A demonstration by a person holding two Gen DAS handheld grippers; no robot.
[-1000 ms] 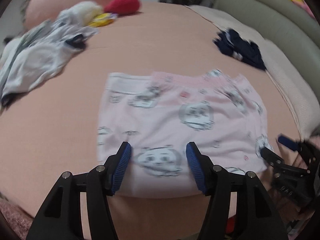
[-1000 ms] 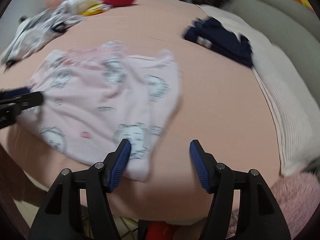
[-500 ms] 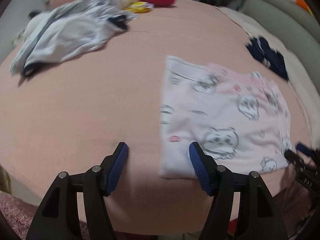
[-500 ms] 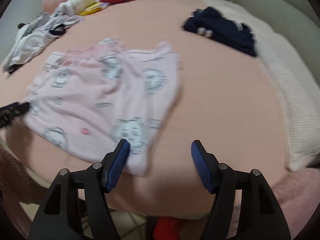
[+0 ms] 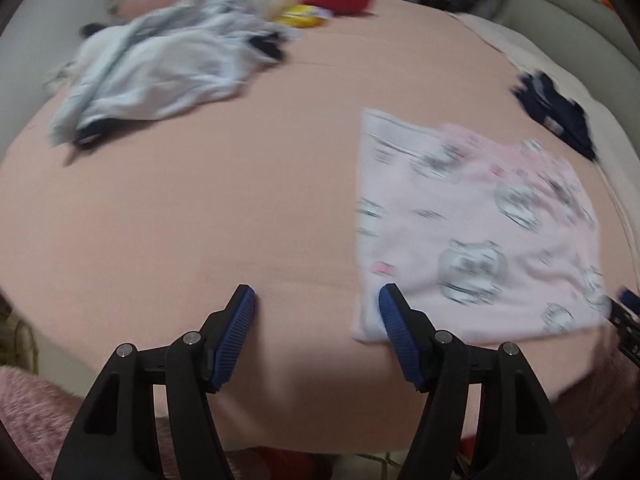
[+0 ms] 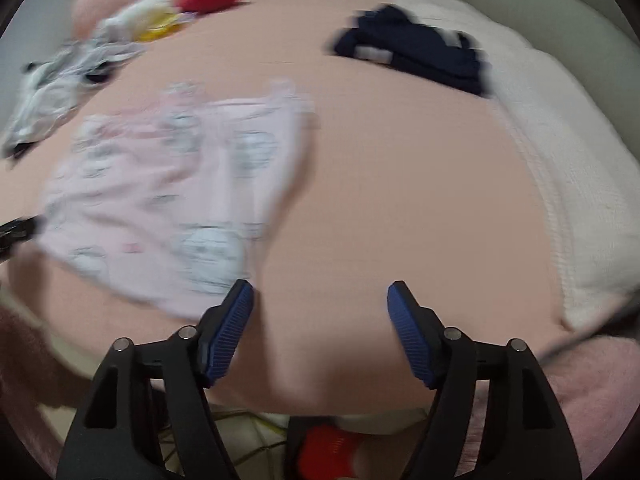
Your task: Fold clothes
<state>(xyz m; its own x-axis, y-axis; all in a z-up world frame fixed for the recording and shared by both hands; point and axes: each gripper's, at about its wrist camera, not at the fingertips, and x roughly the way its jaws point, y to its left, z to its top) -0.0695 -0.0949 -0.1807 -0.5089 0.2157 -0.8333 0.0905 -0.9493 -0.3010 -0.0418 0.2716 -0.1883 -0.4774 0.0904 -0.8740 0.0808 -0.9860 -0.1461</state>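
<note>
Pink folded garment with grey cat-face print: one, lying flat on the peach bedsheet. Crumpled white-grey clothes pile: one, at the far left. Dark navy garment: one, far right, near the cream blanket. Left gripper and right gripper: both spread wide, grasping nothing, at the pink garment's near corners.

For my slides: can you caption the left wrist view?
Open left gripper above the peach bedsheet, beside a folded pink cartoon-print garment.
</note>
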